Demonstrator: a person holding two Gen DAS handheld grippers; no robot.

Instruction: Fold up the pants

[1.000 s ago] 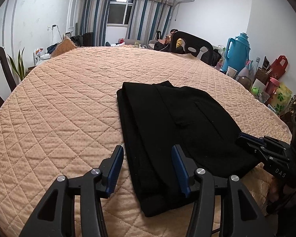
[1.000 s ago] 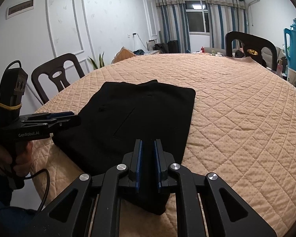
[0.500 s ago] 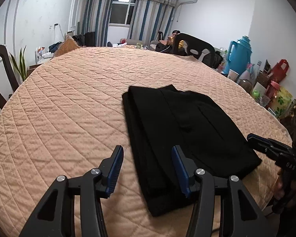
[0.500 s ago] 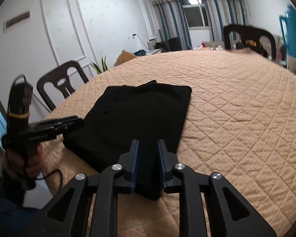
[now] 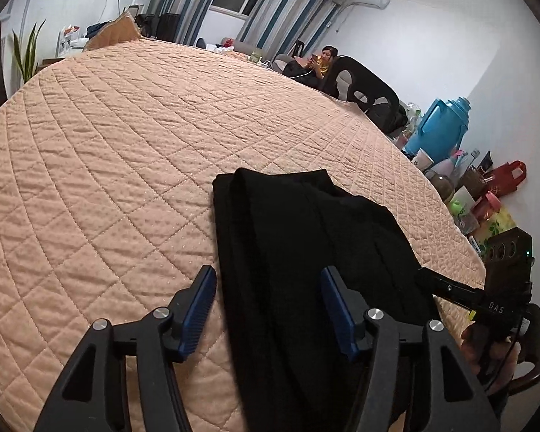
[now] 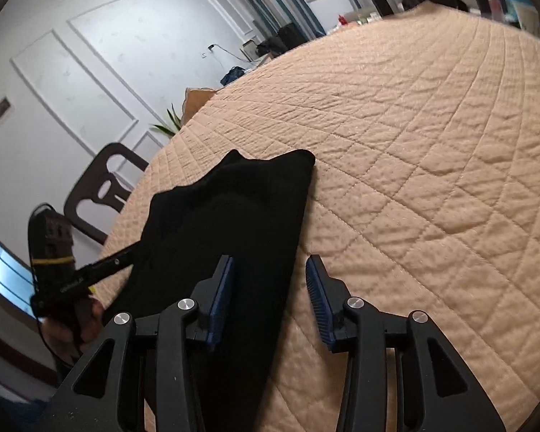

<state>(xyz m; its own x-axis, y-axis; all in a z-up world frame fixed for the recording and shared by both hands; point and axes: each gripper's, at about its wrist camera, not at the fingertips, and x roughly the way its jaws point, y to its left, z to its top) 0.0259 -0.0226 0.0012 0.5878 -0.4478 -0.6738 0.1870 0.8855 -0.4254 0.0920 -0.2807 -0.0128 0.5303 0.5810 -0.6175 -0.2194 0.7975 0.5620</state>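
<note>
1. Black pants [image 5: 306, 237], folded into a compact stack, lie near the front edge of a round counter [image 5: 126, 151] covered in a peach quilted cloth. Seen from the right wrist the same pants [image 6: 234, 223] run from the near edge toward the counter's middle, with the far end showing two small peaks.
2. Left tool [image 5: 266, 306]: jaws spread, blue pads apart. Its jaws have just been opening wider. The left strip of the pants lies in the gap in this view; neither pad presses on the cloth. Released, holding nothing.
3. Right tool [image 6: 268, 295]: jaws spread wide; they have just been opening. The right edge of the pants shows in the gap, close to the left pad; the right pad stands over bare quilt. No squeeze on the fabric visible. Released.
4. From the left wrist, the right tool [image 5: 450, 289] shows at the pants' right side, gripped by a hand [image 5: 493, 349]. From the right wrist, the left tool [image 6: 104, 266] shows at the pants' left edge, with a hand [image 6: 79, 324] on its handle.
5. Surroundings: dark chair [image 6: 104, 187] beside the counter at left; teal thermos jug [image 5: 439, 129] and clutter at right; a seated person [image 5: 320, 64] at the far side; striped curtains [image 5: 280, 10] by the window.
</note>
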